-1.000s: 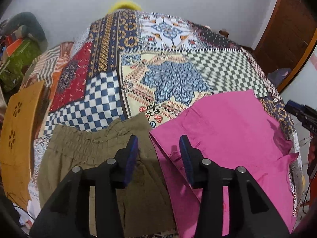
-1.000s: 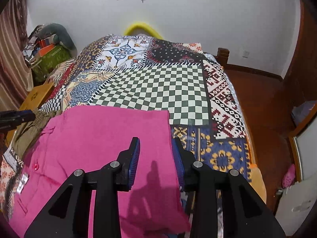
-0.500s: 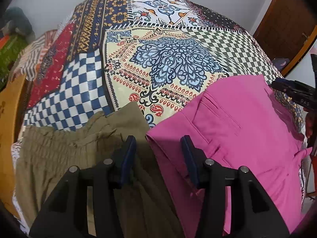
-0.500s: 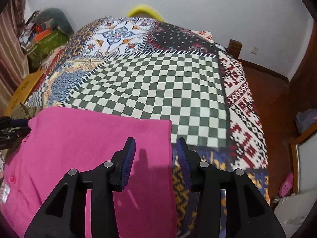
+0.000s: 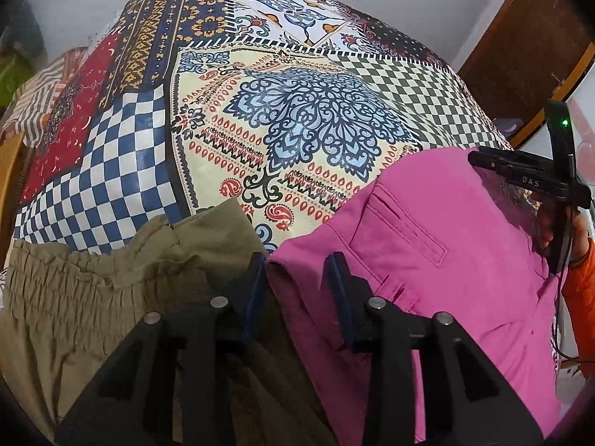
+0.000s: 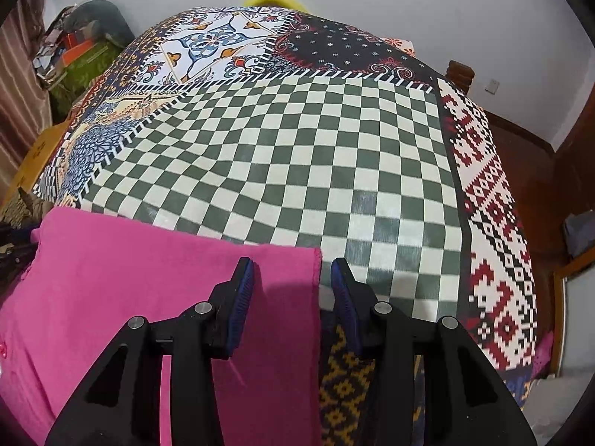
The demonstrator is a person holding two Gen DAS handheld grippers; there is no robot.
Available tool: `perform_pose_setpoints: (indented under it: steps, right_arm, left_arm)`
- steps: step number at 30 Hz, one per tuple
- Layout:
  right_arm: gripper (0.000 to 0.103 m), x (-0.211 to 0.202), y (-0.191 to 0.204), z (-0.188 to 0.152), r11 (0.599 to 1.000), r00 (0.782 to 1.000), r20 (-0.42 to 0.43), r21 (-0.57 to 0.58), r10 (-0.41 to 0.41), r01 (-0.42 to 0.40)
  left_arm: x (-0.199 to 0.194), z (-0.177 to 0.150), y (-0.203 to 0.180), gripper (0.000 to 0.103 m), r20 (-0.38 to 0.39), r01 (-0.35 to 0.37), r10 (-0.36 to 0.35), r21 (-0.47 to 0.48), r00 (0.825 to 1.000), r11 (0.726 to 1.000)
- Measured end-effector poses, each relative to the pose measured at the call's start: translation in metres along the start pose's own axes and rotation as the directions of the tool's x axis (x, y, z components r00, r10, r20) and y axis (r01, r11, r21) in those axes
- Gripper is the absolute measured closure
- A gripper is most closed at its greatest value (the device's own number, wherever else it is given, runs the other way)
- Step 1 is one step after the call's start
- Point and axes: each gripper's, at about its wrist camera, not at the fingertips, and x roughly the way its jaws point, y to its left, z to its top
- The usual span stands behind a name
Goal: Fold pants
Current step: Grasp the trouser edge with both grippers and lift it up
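The left claw [image 5: 297, 290] is open over the corner of the pink pants [image 5: 438, 260]. Green pants [image 5: 93, 297] lie beside them on the bed [image 5: 223, 119].

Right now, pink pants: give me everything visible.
The pink pants are bright magenta woven cloth, lying flat on the patchwork bedspread. A welt pocket shows near the waist corner, a button near the front edge. The olive pants lie beside them. The left claw straddles the waist corner, open; the right claw straddles the hem corner, open. Neither grips.
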Motion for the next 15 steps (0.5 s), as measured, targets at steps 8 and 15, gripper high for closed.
perform_pose_setpoints:
  steps: [8, 15]
  right_arm:
    - [0.085, 0.004, 0.016, -0.001, 0.998, 1.000, 0.008, -0.062, -0.002, 0.003]
    - [0.097, -0.010, 0.030, 0.000, 0.990, 0.995, 0.066, -0.120, -0.072, 0.080]
  left_arm:
    - [-0.002, 0.000, -0.014, 0.093, 0.021, -0.061, 0.060, 0.057, 0.998, 0.997]
    - [-0.028, 0.005, -0.021, 0.099, 0.093, -0.125, 0.118, 0.074, 0.989, 0.989]
